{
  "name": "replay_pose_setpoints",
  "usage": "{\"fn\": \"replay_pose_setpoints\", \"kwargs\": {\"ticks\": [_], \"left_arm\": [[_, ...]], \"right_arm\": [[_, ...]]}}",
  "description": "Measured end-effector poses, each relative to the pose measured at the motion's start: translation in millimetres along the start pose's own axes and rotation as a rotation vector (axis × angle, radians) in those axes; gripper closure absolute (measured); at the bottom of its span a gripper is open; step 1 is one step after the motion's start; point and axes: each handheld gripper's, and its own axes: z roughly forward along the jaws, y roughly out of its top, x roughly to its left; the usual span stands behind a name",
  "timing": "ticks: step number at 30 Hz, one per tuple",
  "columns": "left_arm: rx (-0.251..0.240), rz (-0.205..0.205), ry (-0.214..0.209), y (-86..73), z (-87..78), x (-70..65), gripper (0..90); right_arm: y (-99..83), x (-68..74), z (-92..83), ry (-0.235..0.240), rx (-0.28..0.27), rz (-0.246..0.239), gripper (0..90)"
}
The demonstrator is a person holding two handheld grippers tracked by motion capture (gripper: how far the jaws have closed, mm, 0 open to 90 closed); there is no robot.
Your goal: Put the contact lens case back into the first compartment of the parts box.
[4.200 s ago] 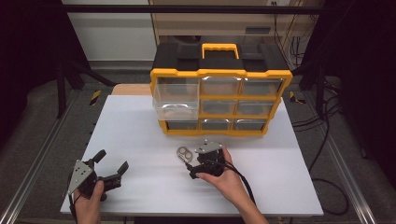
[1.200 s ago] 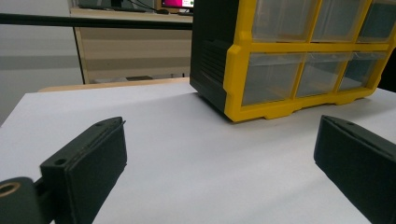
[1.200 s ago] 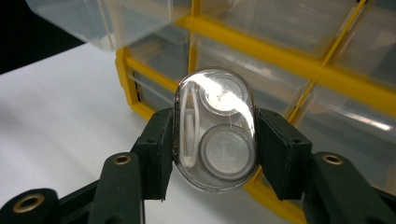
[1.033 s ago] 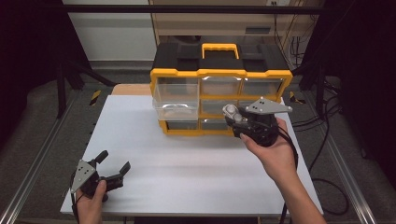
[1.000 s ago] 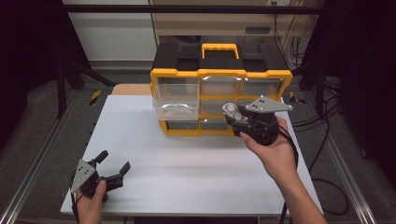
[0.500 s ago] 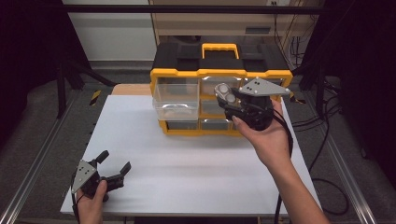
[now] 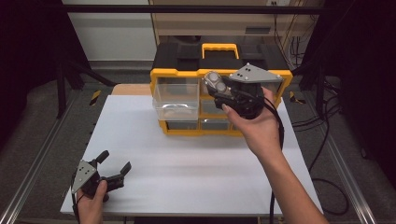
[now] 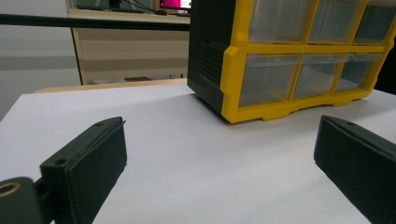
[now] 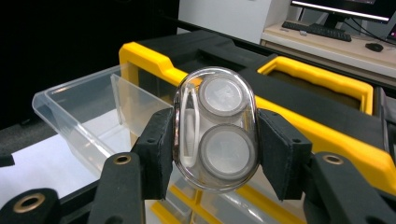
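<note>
The right tongs are clenched on a clear oval case with two round lids, pinched across its smooth curved sides, held in the air just beside the pulled-out clear drawer of the yellow organiser; the risk, as I judge it, is the slick shell twisting or squirting out of the pads if the wrist tips; released off-line, it could strike the drawer's rim and fall to the desk. The left tongs rest released near the desk's front edge, well apart, too far to catch anything.
</note>
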Motion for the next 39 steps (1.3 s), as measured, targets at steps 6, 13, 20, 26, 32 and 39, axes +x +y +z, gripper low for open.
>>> {"fn": "replay_pose_setpoints", "kwargs": {"ticks": [6,13,20,26,32,39], "left_arm": [[-0.002,-0.003,0.004,0.1,-0.1,0.1,2.3],[-0.001,-0.002,0.002,0.1,0.2,-0.1,2.3],[-0.001,-0.001,0.001,0.1,0.3,-0.3,2.3],[-0.002,-0.001,0.0,0.2,0.3,-0.1,2.3],[-0.002,-0.001,-0.001,0.2,0.4,-0.2,2.3],[-0.001,0.0,-0.002,0.2,0.6,-0.4,2.3]], "right_arm": [[9.4,4.0,5.1,0.009,-0.013,-0.003,49.2],[13.5,7.8,7.0,0.019,-0.041,-0.009,49.2],[17.9,12.8,12.6,0.025,-0.033,-0.024,49.2],[20.2,17.9,16.7,0.034,-0.027,-0.035,49.2],[19.8,20.8,19.4,0.042,-0.024,-0.036,49.2],[19.2,22.6,20.8,0.05,-0.022,-0.039,49.2]]}}
